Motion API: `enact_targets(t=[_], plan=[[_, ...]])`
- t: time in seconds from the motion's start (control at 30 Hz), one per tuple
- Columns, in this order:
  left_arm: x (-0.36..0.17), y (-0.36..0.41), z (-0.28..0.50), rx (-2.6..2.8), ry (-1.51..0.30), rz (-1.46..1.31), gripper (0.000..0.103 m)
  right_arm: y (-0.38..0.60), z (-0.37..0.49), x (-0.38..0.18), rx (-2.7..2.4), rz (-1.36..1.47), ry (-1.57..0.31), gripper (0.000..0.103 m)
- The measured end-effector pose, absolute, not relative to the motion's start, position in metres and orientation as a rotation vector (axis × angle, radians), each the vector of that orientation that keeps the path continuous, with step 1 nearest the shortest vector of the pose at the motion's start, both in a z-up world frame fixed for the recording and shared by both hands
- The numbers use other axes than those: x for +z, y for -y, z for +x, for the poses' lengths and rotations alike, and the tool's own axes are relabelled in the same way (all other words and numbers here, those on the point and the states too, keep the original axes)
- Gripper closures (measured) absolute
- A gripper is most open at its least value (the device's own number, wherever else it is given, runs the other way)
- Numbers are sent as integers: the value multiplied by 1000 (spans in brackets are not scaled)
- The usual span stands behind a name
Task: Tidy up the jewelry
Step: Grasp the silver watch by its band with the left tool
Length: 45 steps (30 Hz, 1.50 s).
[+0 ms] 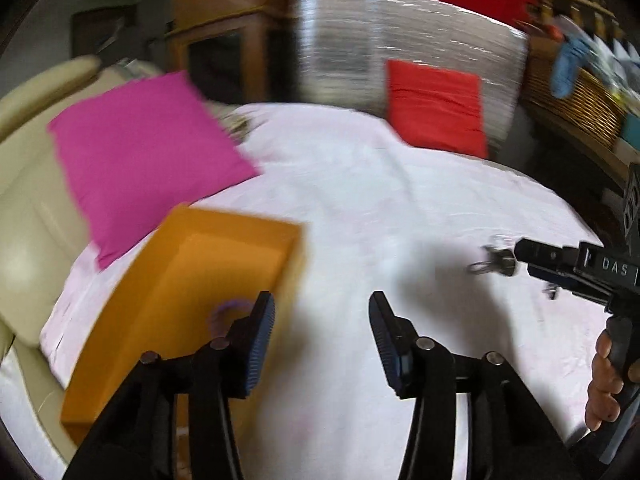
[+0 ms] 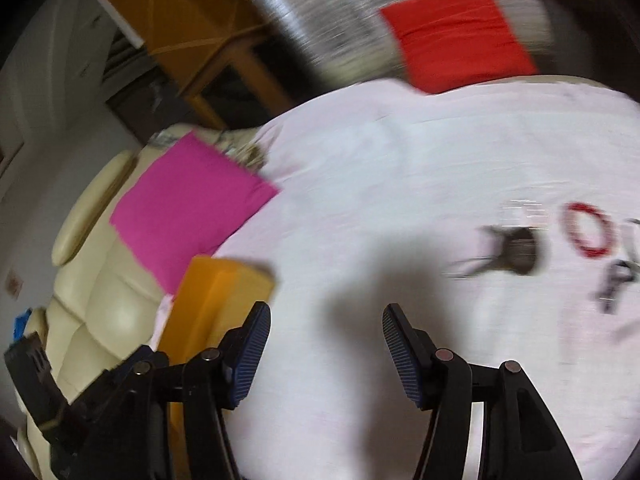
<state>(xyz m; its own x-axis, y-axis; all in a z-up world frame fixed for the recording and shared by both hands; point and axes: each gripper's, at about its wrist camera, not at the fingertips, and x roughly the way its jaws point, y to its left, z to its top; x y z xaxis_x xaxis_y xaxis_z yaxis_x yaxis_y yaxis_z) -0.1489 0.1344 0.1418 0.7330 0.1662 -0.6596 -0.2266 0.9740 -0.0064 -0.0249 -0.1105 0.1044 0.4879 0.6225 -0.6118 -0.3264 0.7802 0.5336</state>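
Note:
An orange tray (image 1: 188, 280) lies at the left of a white sheet (image 1: 360, 184); a purple ring-shaped piece (image 1: 228, 312) lies inside it. My left gripper (image 1: 322, 320) is open and empty, its left finger over the tray's right rim. My right gripper (image 2: 326, 336) is open and empty above the sheet, right of the tray (image 2: 216, 292). A dark metal jewelry piece (image 2: 516, 256), a red bead bracelet (image 2: 588, 228) and another dark piece (image 2: 618, 284) lie on the sheet (image 2: 400, 168) at the right. In the left wrist view the right gripper (image 1: 520, 258) reaches in beside a metal piece (image 1: 494, 260).
A magenta cushion (image 1: 140, 160) lies behind the tray on a cream sofa (image 1: 28, 200). A red cushion (image 1: 436, 108) leans on a silver foil panel (image 1: 380, 48) at the back. A wicker basket (image 1: 572, 100) stands at the right, a wooden cabinet (image 1: 224, 28) behind.

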Motion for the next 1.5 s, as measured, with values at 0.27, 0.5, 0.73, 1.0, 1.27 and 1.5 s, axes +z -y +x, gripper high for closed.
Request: enact_targets(t=[0.27, 0.5, 0.73, 1.0, 1.27, 1.5], plan=[[126, -56, -78, 131, -706, -91, 44, 256, -2, 83, 386, 569, -866, 40], [77, -12, -46, 84, -733, -58, 44, 337, 12, 53, 275, 749, -942, 40], [71, 10, -22, 50, -731, 40, 44, 380, 13, 32, 224, 820, -980, 41], [50, 6, 3, 14, -820, 7, 44, 386, 22, 18, 227, 845, -1004, 41], [38, 3, 18, -48, -825, 53, 47, 373, 32, 17, 219, 825, -999, 41], [28, 5, 31, -173, -837, 37, 57, 367, 41, 15, 200, 803, -1006, 41]])
